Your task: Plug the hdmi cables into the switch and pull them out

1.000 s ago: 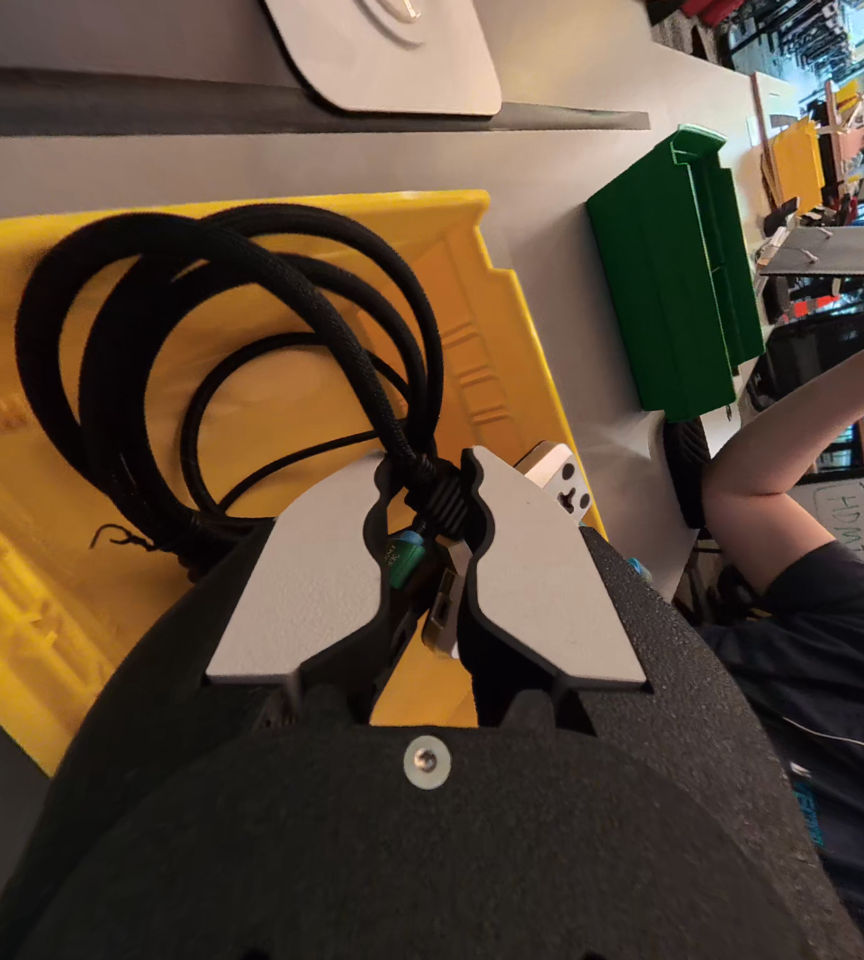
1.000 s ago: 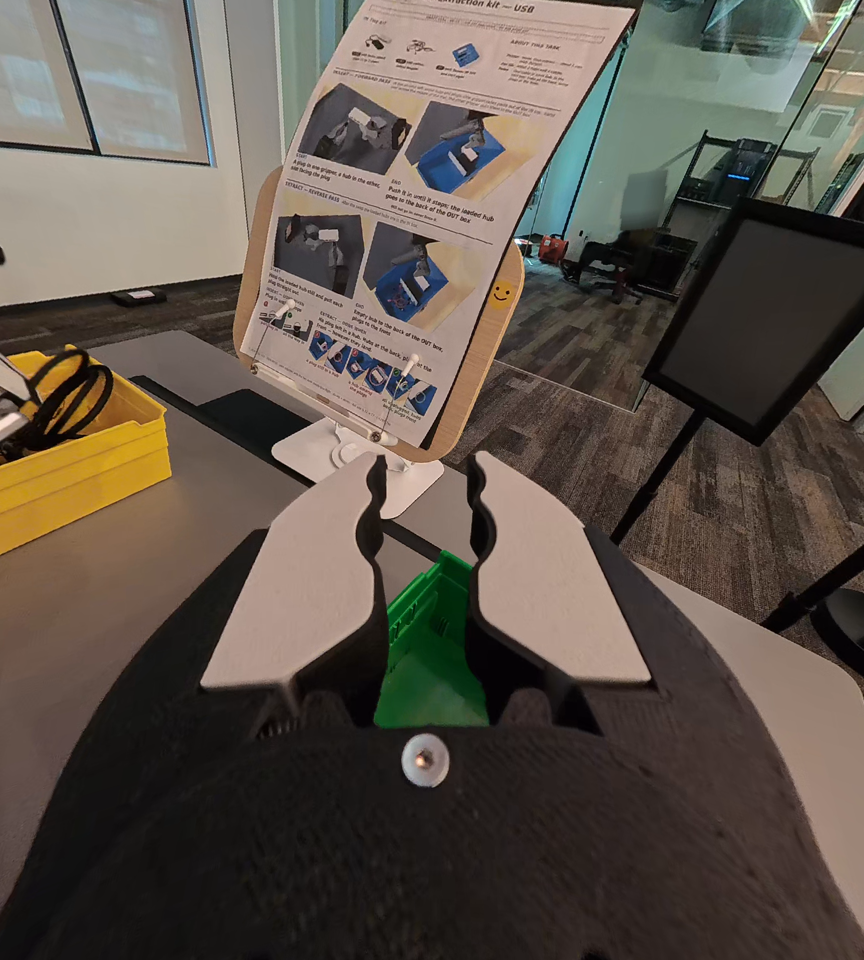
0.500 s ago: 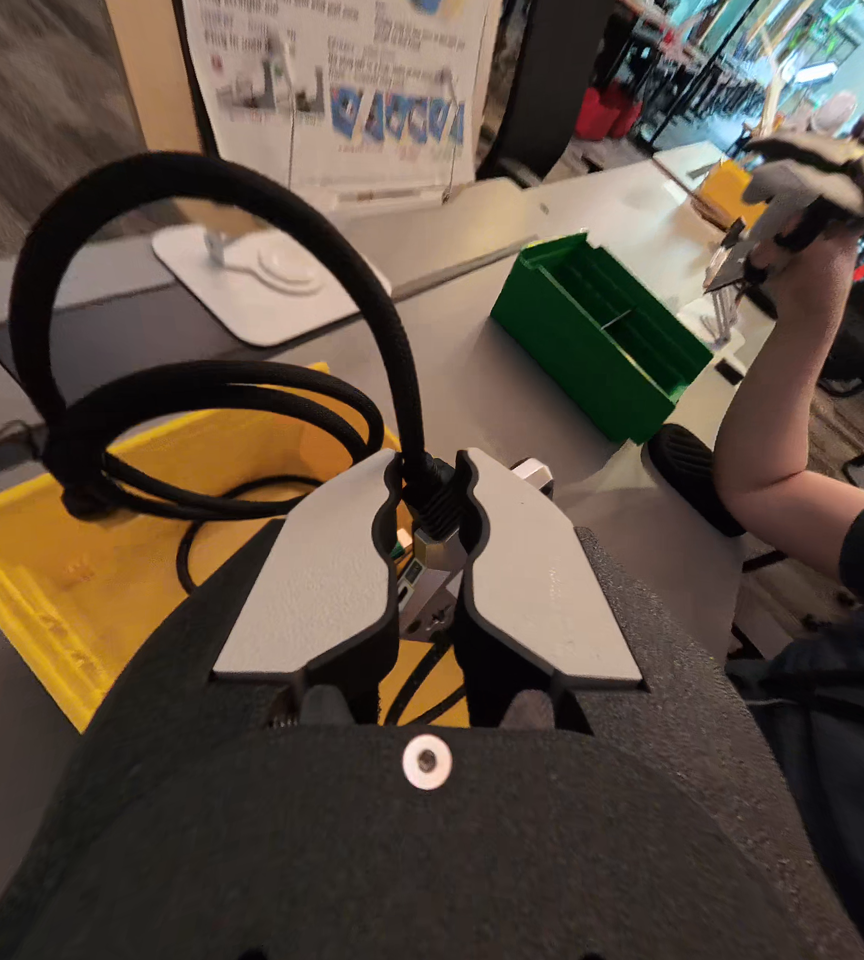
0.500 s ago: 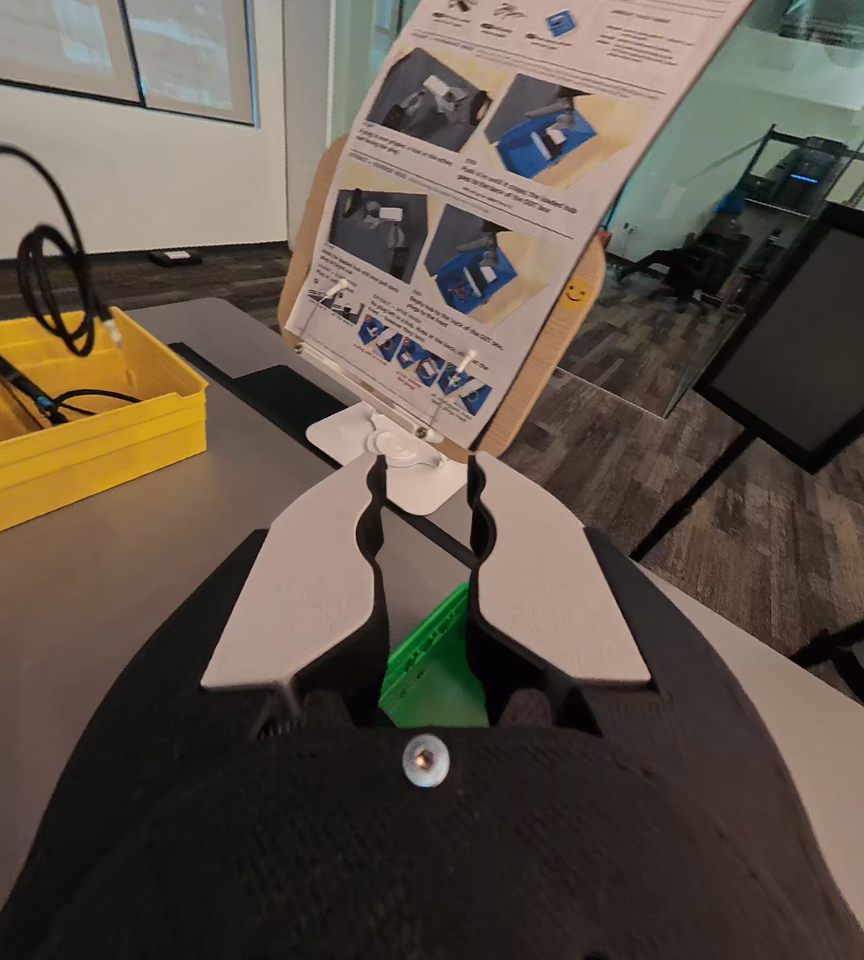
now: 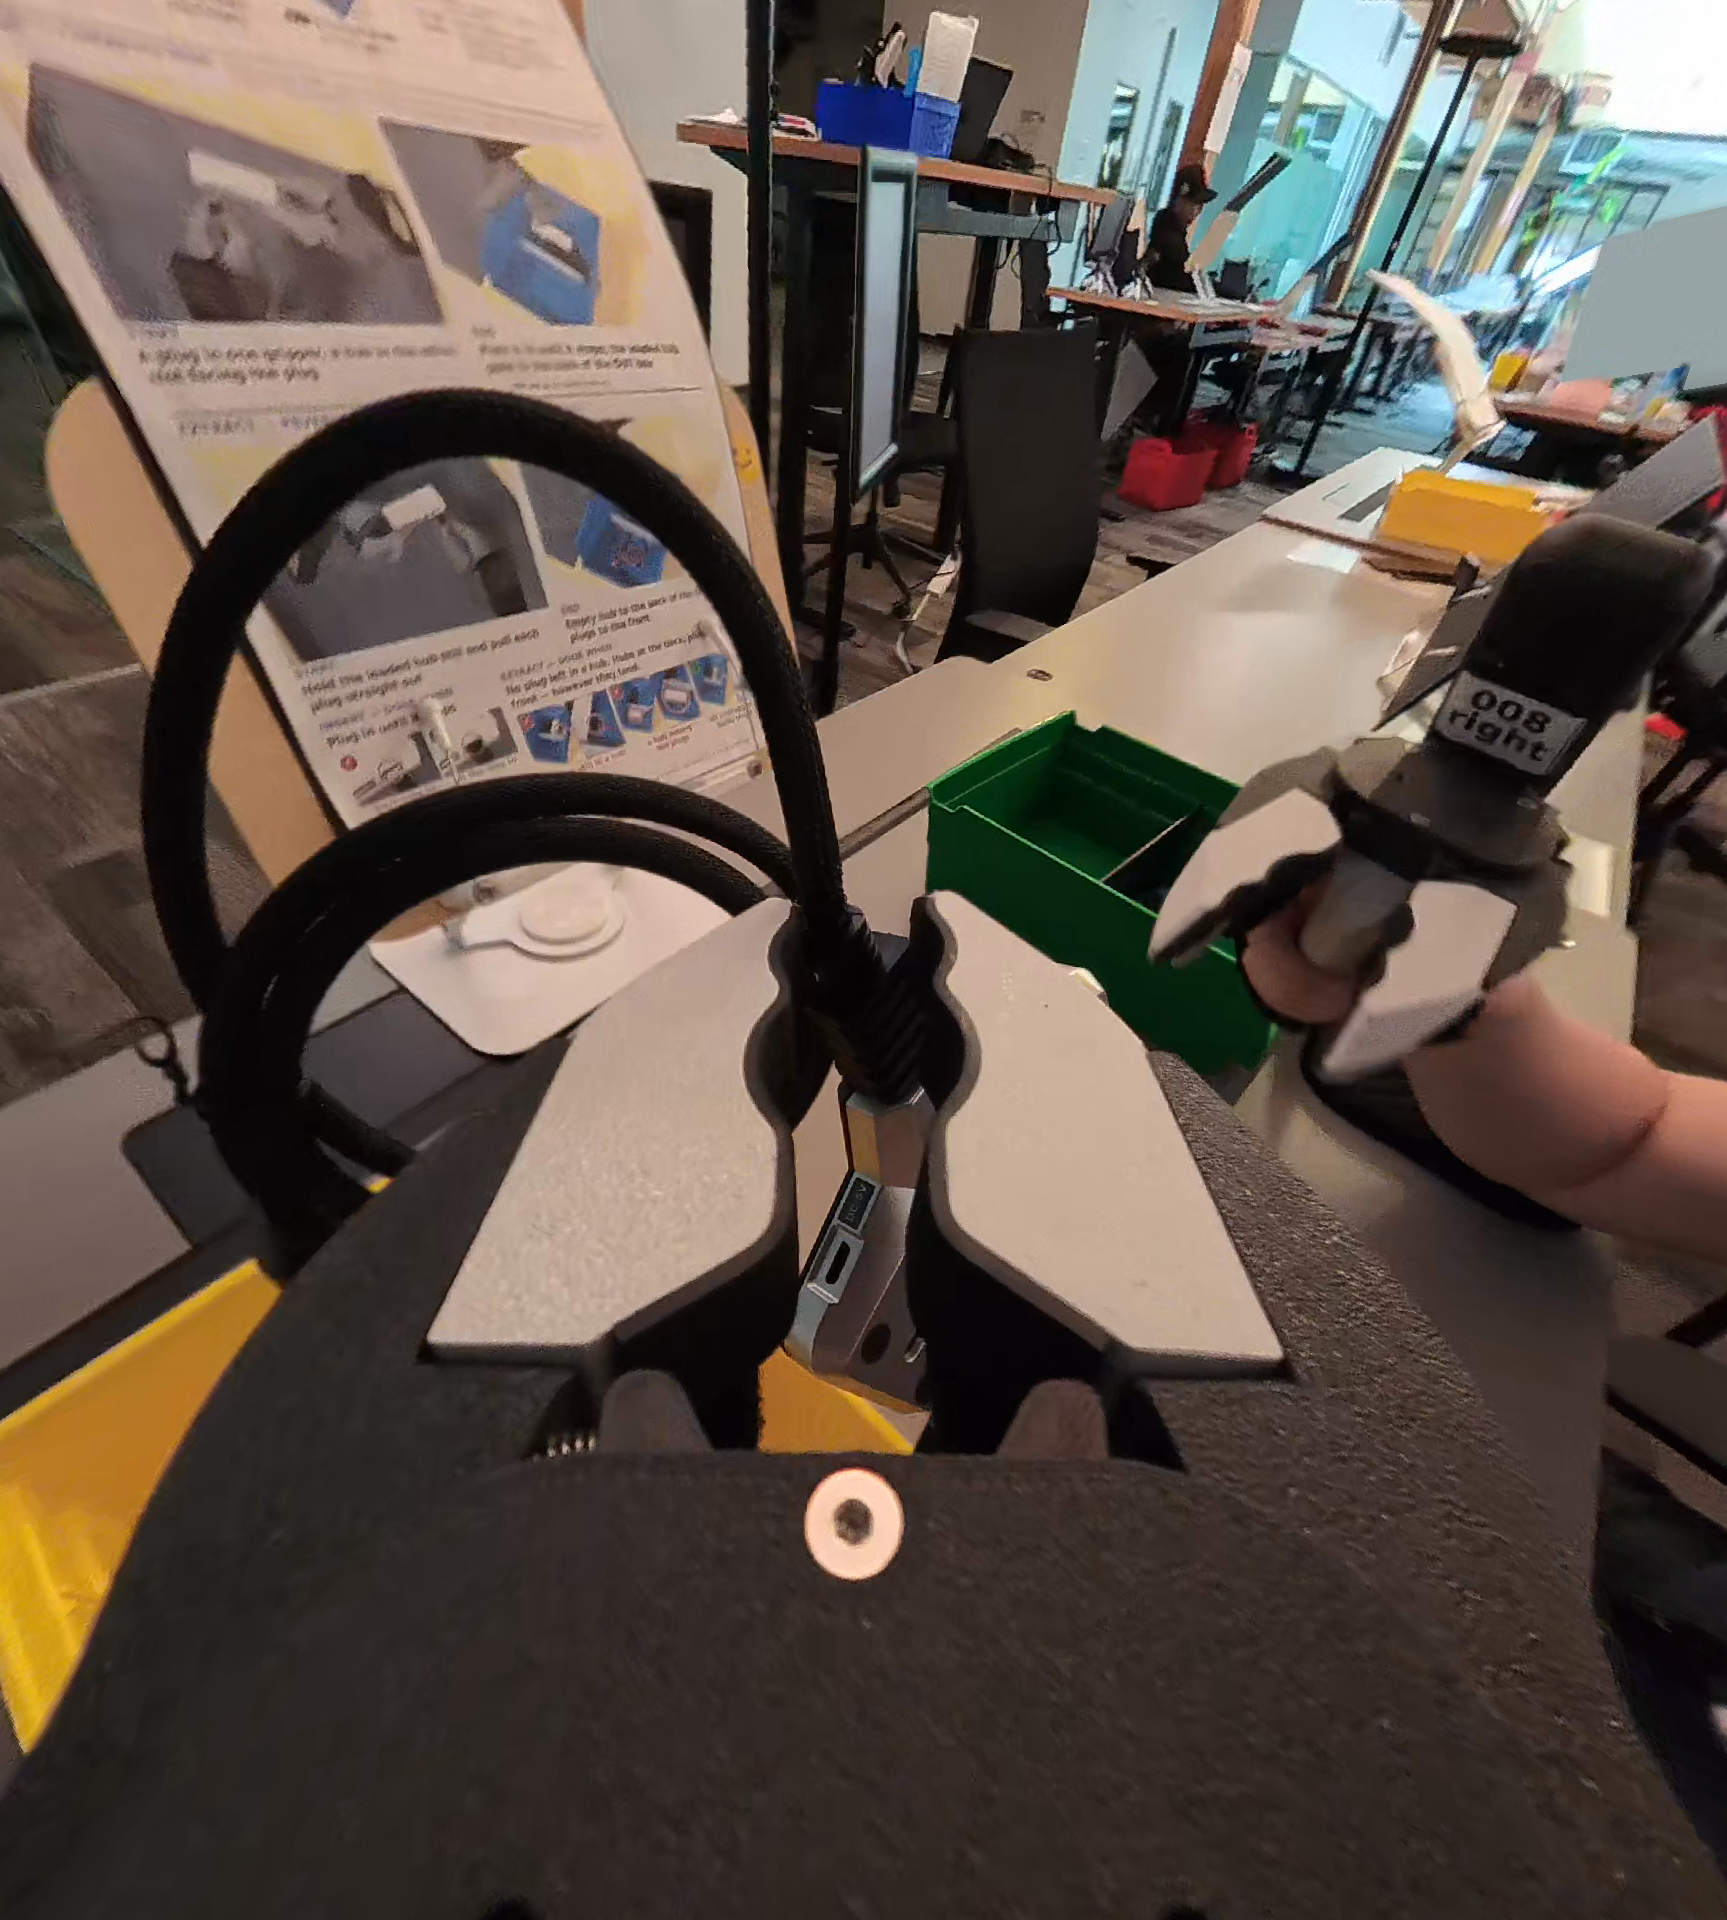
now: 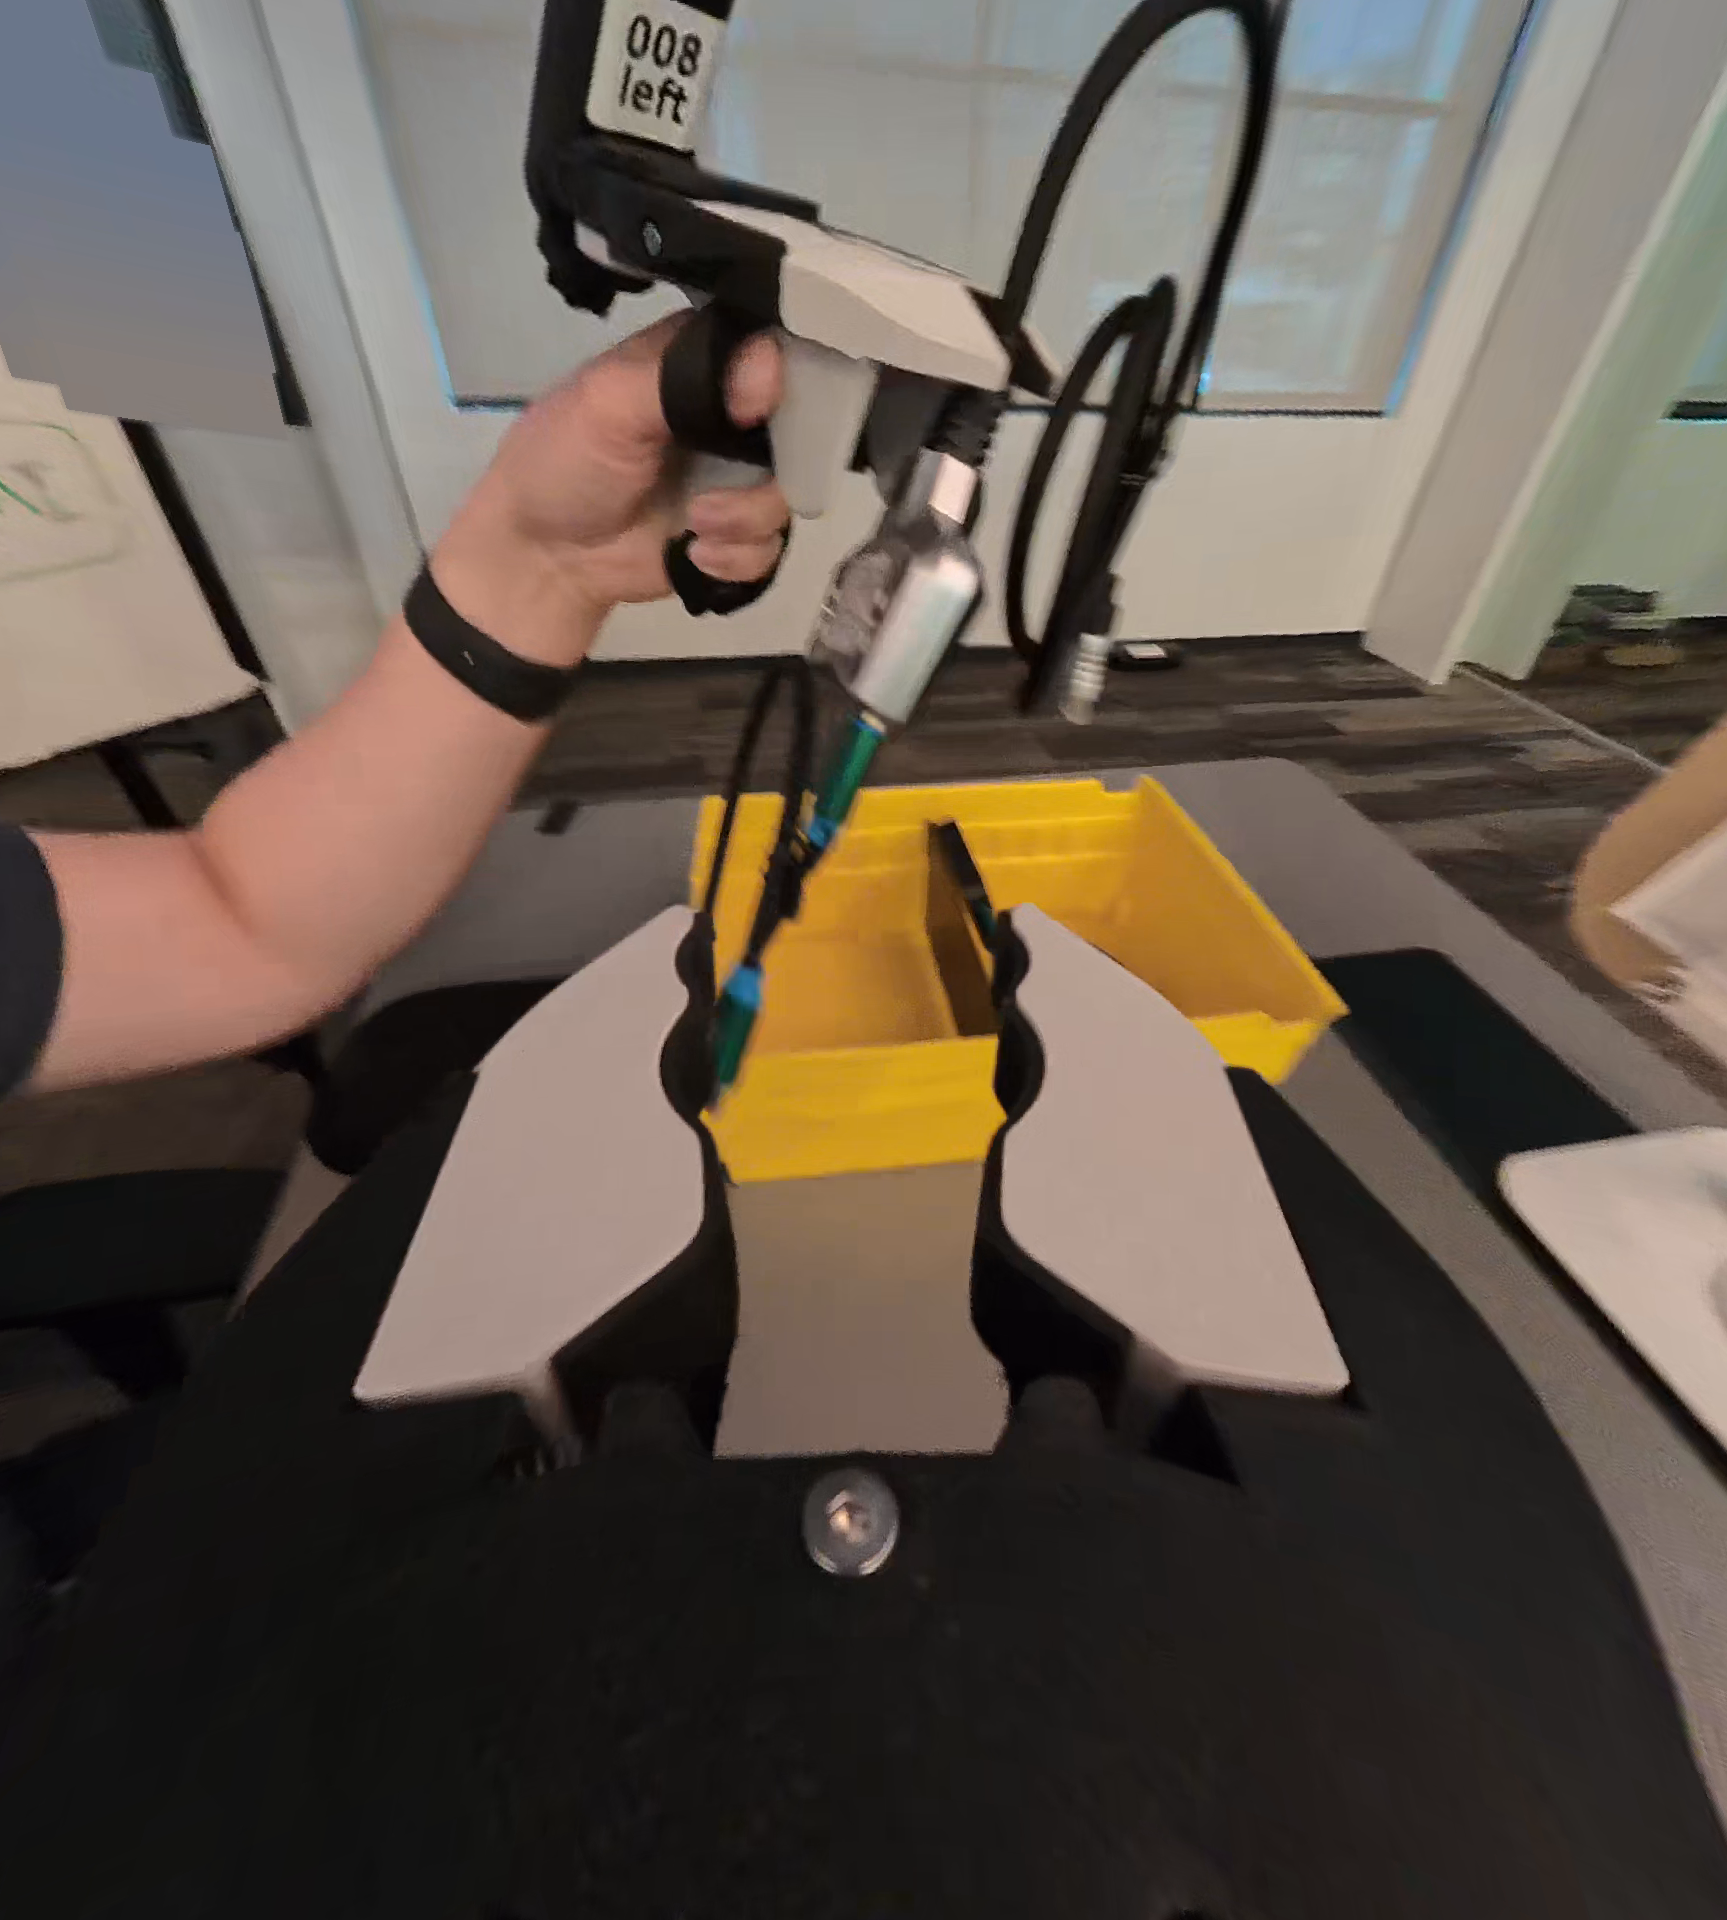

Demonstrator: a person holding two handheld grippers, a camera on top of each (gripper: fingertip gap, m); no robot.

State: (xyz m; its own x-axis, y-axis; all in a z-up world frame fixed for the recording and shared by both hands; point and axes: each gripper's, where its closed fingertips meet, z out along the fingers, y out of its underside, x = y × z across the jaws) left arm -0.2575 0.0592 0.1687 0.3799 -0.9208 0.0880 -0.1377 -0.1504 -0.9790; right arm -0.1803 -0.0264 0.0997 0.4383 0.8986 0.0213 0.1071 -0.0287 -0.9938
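Two grippers, one cable held

My left gripper (image 5: 864,1013) was clamped on the ribbed strain relief of the black braided HDMI cable (image 5: 485,665), just above its plug. That plug sat in the silver switch (image 5: 854,1288), which hung below my fingers, raised above the yellow bin (image 6: 1035,935). From the right wrist view, a thin lead with green connectors (image 6: 843,774) dangled from the switch's lower end toward the bin. The cable looped upward in coils in front of the instruction sheet (image 5: 402,343).

My right gripper (image 6: 848,997) stood wide apart and held nothing, pointed at the yellow bin on the table (image 6: 859,1299). A green bin (image 5: 1046,862) sat on the table to the right.
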